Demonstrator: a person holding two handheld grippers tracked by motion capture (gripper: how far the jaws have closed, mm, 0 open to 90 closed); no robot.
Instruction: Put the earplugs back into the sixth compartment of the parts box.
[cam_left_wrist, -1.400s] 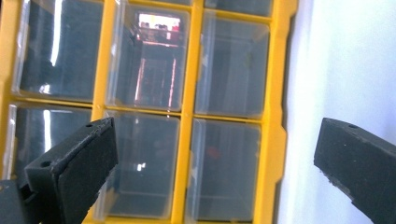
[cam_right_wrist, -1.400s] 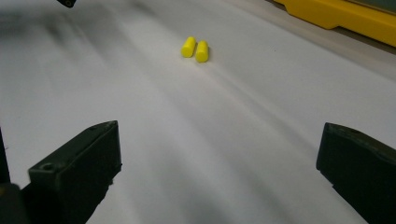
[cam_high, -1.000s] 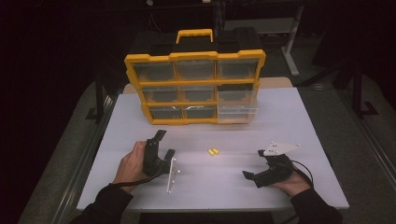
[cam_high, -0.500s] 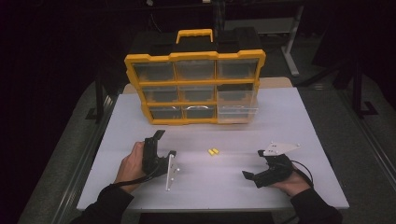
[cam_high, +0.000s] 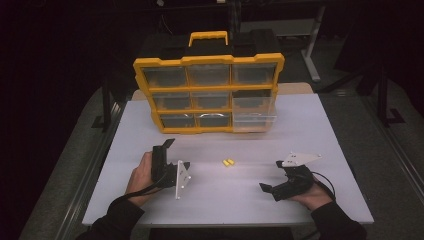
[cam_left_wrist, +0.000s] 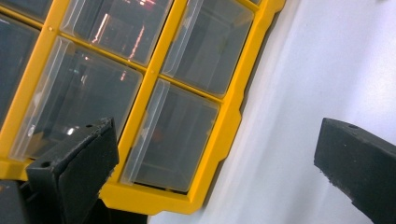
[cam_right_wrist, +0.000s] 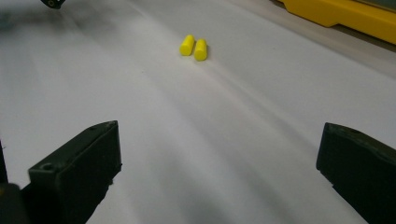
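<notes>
Both hands barely move since before: the left gripper and right gripper stay spread, near two yellow pegs.

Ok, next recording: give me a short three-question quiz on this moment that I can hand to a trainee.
1. True or false: the two yellow pegs lie side by side, touching, on the white table.
2. Multiple choice: which drawer of the yellow organizer stands pulled out? A) top left B) middle centre C) lower right
3. Short answer: how do the jaws of the right gripper stand, and do they hold anything?

Key
1. True. The right gripper view shows them pressed together, ahead of the jaws.
2. C. In the high view the clear drawer at the lower right juts forward.
3. Wide apart, with nothing between them. The left gripper stands likewise.
</notes>
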